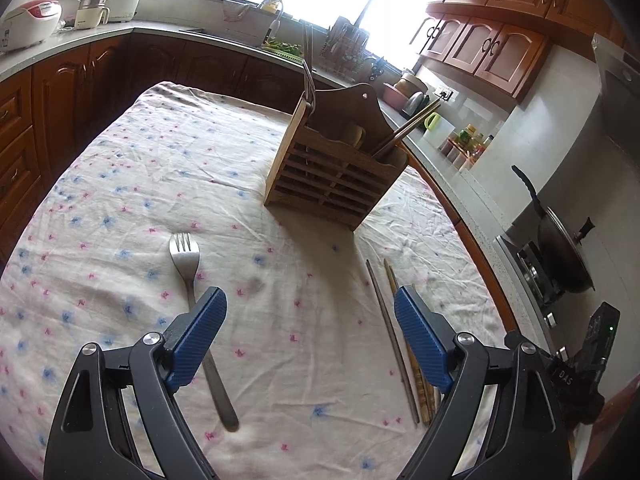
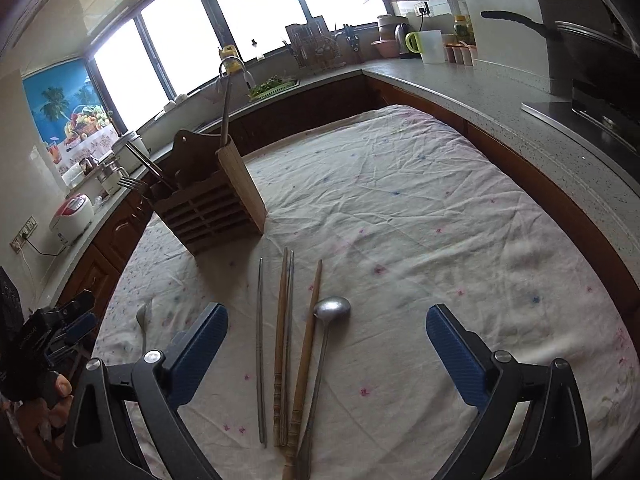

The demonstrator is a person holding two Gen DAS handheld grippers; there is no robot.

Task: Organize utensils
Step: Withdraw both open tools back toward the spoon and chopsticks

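A wooden utensil holder (image 1: pixel 334 174) stands on the cloth-covered table (image 1: pixel 140 184), with chopsticks (image 1: pixel 408 128) and a long handle in it. It also shows in the right wrist view (image 2: pixel 212 204). A metal fork (image 1: pixel 188 268) lies just by my left finger pad. My left gripper (image 1: pixel 310 306) is open above the cloth. Chopsticks (image 1: pixel 386 312) lie by its right finger. My right gripper (image 2: pixel 326 326) is open over several metal and wooden chopsticks (image 2: pixel 282 336) and a metal spoon (image 2: pixel 330 312) lying side by side.
Kitchen counters wrap around the table. A wok (image 1: pixel 560 248) sits on the stove at the right. A rice cooker (image 1: pixel 30 20) and pots stand on the far left counter. The other gripper (image 2: pixel 60 332) shows at the left edge of the right wrist view.
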